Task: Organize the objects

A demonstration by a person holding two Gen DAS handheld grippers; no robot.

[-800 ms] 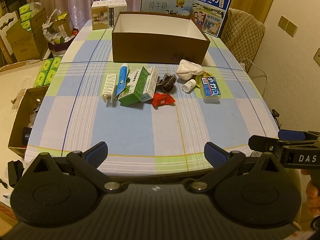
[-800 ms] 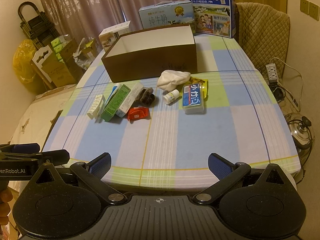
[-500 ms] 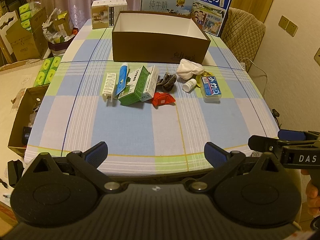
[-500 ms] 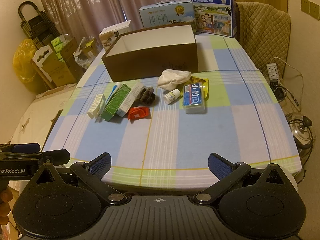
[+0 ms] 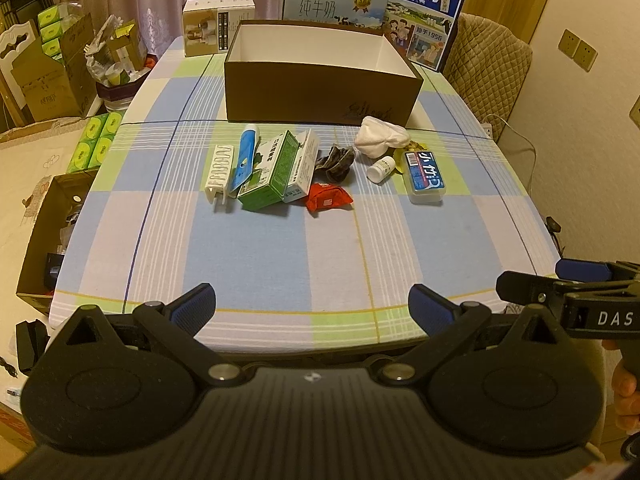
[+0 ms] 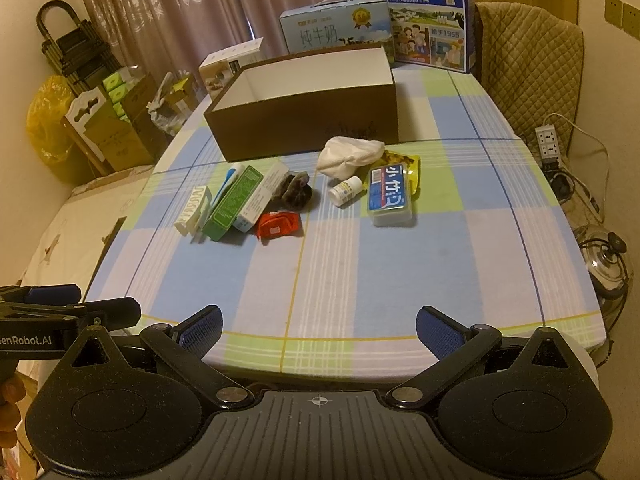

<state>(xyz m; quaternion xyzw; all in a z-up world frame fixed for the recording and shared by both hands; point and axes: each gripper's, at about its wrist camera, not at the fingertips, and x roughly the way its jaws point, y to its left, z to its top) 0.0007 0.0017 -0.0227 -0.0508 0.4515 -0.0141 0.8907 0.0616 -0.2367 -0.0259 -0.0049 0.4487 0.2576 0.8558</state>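
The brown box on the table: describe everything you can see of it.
The brown box is a wide, shallow, lidless carton, cardboard by its look, dark brown outside and white inside, with faint dark script low on its front wall. It stands upright and open on the checked tablecloth, behind the row of small items. No contents show in the visible interior; its floor is hidden. A white cloth lies just before its front right corner.

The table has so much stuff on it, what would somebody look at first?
Probably the big brown box standing open at the back of the checked tablecloth. In front of it lies a row of small things: a green carton, a red packet, a white bottle on its side and a clear case with a blue label. At the near edge, both tongs are open and hold nothing.
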